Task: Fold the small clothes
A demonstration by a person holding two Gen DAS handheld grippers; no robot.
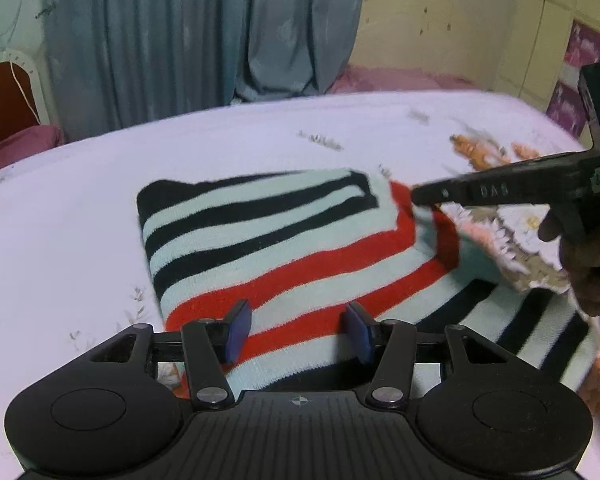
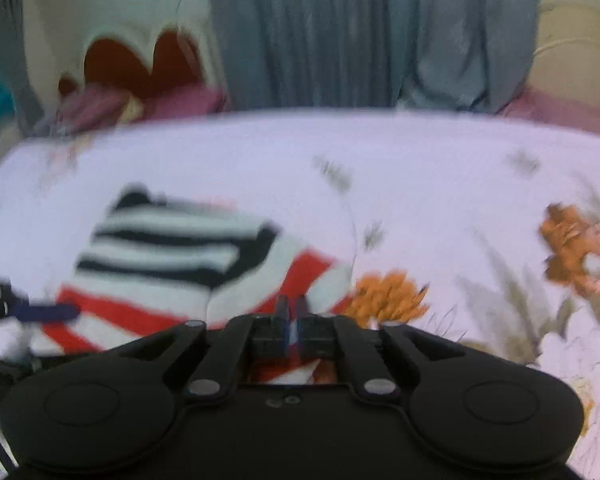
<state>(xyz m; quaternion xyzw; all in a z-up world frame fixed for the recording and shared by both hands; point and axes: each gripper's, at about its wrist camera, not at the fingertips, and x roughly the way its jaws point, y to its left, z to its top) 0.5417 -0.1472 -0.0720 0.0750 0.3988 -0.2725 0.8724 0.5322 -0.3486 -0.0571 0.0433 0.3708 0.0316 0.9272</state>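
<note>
One striped garment [image 1: 284,240] lies on our bedsheet [image 1: 80,220]; left gripper [image 1: 298,330] released, right gripper [image 2: 292,320] seemingly clenching its edge; lettering blurred.

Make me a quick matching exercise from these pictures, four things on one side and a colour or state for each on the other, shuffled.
Things:
1. striped garment
2. curtain
3. left tool
4. right tool

Descriptions:
A. grey-blue, hanging behind the bed
B. jaws nearly closed
C. red, black and pale bands, lying on the bedsheet
D. jaws apart, pads clear of the cloth

Pairs: 1-C, 2-A, 3-D, 4-B
</note>
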